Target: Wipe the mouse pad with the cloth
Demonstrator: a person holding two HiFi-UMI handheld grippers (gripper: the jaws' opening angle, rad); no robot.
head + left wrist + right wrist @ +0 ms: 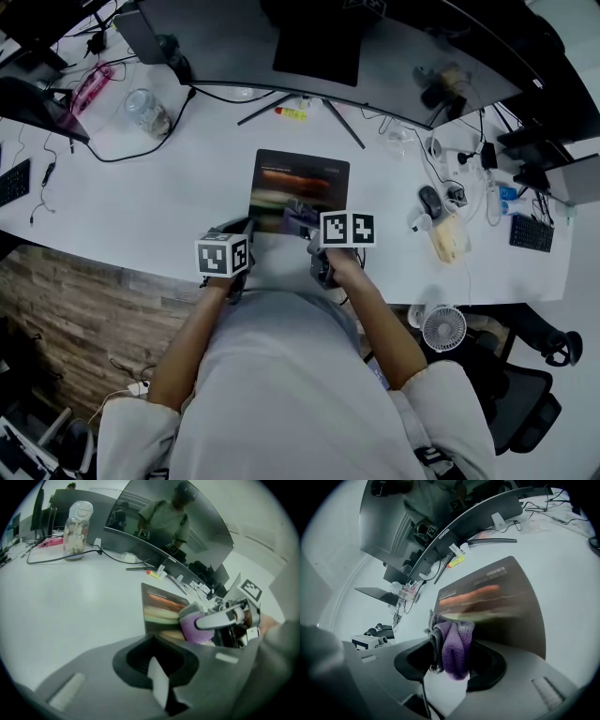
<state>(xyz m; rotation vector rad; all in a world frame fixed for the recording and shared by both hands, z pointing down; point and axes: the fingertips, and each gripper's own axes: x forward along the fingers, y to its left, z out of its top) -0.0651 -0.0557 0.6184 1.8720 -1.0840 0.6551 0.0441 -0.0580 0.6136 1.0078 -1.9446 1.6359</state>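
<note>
mouse pad [300, 183] print blurred, perhaps stripes

No readable text: print on mouse pad [492, 576], monitor [444, 535] logo too blurred.

I count two grippers, left gripper [158, 684] and right gripper [447, 677]; one pad [300, 183]; one cloth [454, 644]; one monitor [319, 47]; one jar [148, 112]; one fan [442, 328]; one mouse [430, 201]; two keyboards [13, 182] [531, 232].

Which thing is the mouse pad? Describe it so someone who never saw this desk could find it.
Start at the big curved monitor at the back of the white desk. Just in front of its stand legs lies the mouse pad, a dark flat rectangle. It alone bears orange and green streaks, and the purple cloth pinched in the right hand-held gripper is at its near edge.
</note>
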